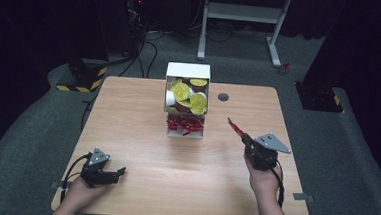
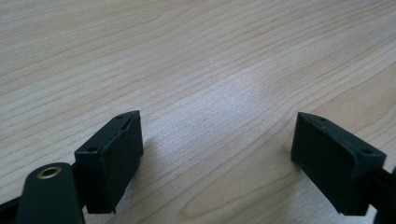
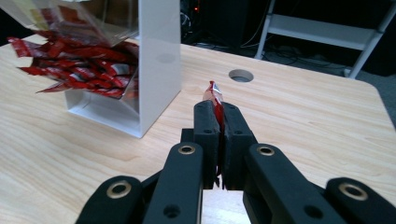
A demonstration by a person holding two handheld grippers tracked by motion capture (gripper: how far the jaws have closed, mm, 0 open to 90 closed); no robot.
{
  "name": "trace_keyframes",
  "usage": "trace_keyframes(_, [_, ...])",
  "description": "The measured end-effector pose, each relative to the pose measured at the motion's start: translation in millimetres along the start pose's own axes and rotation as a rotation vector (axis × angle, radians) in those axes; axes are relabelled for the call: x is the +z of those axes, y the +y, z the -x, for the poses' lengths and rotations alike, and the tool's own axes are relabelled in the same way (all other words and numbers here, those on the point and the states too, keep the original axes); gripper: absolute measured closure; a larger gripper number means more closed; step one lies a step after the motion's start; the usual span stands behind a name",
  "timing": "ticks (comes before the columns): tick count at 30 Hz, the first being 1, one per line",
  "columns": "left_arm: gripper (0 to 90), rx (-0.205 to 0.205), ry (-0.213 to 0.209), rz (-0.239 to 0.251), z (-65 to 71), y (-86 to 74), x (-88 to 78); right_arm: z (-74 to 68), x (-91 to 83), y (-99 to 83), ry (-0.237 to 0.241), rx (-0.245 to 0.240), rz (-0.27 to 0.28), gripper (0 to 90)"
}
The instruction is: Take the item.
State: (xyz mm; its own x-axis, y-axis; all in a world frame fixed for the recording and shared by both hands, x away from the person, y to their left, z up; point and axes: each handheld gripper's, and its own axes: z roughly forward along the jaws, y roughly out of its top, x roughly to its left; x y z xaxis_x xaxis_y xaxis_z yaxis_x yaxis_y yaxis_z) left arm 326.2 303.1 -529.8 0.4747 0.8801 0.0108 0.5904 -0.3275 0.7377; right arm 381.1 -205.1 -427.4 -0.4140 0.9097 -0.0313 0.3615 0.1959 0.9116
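A white dispenser box (image 1: 186, 100) stands at the table's far middle, with yellow-lidded cups on top and several red packets (image 1: 184, 124) in its lower tray. My right gripper (image 1: 247, 139) is to the right of the box, shut on one thin red packet (image 1: 235, 127) that sticks out past the jaw tips. In the right gripper view that red packet (image 3: 215, 101) is pinched between the two black pads, and the box (image 3: 154, 60) with its pile of red packets (image 3: 79, 65) stands to the left. My left gripper (image 1: 116, 175) rests open on the wood at the near left, nothing between its pads (image 2: 112, 158).
The wooden table (image 1: 140, 154) has a round cable hole (image 1: 223, 97) right of the box. A white desk frame (image 1: 244, 20) stands on the grey floor behind the table. Cables trail at the back left.
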Motion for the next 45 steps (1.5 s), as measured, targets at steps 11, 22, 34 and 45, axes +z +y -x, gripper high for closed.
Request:
trace_keyframes(11, [16.8,-0.002,0.003,0.001,0.0,0.0,0.2,13.3,8.6,8.4,-0.056,0.008,-0.004,87.0])
trace_keyframes(22, [16.5,-0.011,0.012,0.000,-0.2,0.1,0.3,18.9,21.0,12.2,-0.087,-0.002,-0.025,86.9])
trace_keyframes(34, [16.5,-0.007,0.015,0.000,-0.6,0.1,0.1,21.8,36.6,8.9,-0.109,-0.014,-0.057,86.9])
trace_keyframes(45, [16.5,-0.014,0.009,0.001,-0.1,-0.2,0.2,26.1,49.9,3.0,-0.144,-0.015,-0.100,86.8])
